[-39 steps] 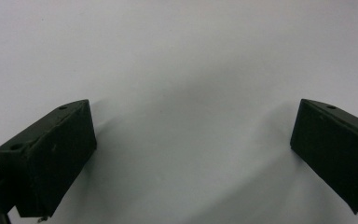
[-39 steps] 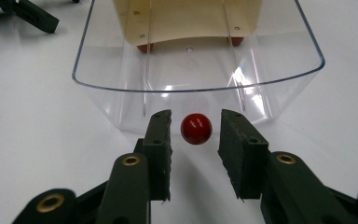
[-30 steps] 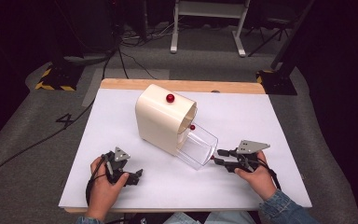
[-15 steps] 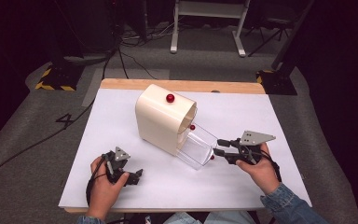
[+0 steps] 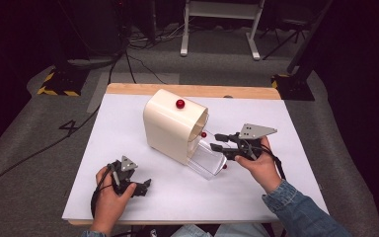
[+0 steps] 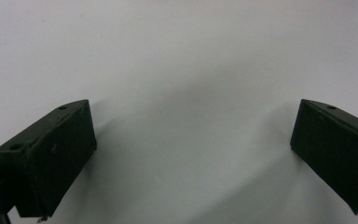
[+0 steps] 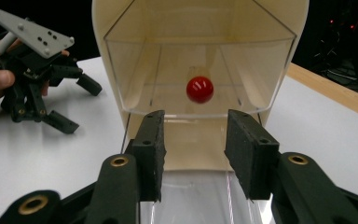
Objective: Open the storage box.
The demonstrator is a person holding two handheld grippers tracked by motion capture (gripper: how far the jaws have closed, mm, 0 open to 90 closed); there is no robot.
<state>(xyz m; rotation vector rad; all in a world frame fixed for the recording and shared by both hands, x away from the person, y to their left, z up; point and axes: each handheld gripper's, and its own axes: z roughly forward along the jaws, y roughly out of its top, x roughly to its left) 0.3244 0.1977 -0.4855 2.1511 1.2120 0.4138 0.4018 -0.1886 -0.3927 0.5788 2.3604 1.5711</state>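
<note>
A cream box point(image 5: 173, 127) with a curved top is standing at the centre of the white desk point(image 5: 128, 118), and a clear drawer point(image 5: 208, 159) is sticking out of its open front toward five o'clock. The right tongs point(image 5: 219, 143) are hanging at the drawer's three o'clock side, released, their jaws parted with nothing between them, reaching over the drawer's clear rim. In the right gripper view the right tongs point(image 7: 193, 156) are pointing straight into the box point(image 7: 200, 60), and a red knob point(image 7: 200, 89) is showing at twelve o'clock from the jaws, past the clear panel; whether the jaws are touching the clear plastic cannot be told. In the high view a red knob point(image 5: 180, 103) is sitting on the box's top, a second red ball point(image 5: 204, 134) is lying at the box mouth just beside the right tongs, and a third red bit point(image 5: 224, 166) is showing at the drawer's outer end. The left tongs point(image 5: 145, 185) are resting on the desk at seven o'clock from the box, well apart from it, released; in the left gripper view the left tongs point(image 6: 193, 140) are gaping wide over bare desk point(image 6: 177, 56). Beyond the desk's far wooden edge, at twelve o'clock, cables point(image 5: 143, 44) are trailing over the grey floor point(image 5: 217, 69) beside a white stand point(image 5: 222, 19). Nothing is standing between the right tongs and the drawer.
</note>
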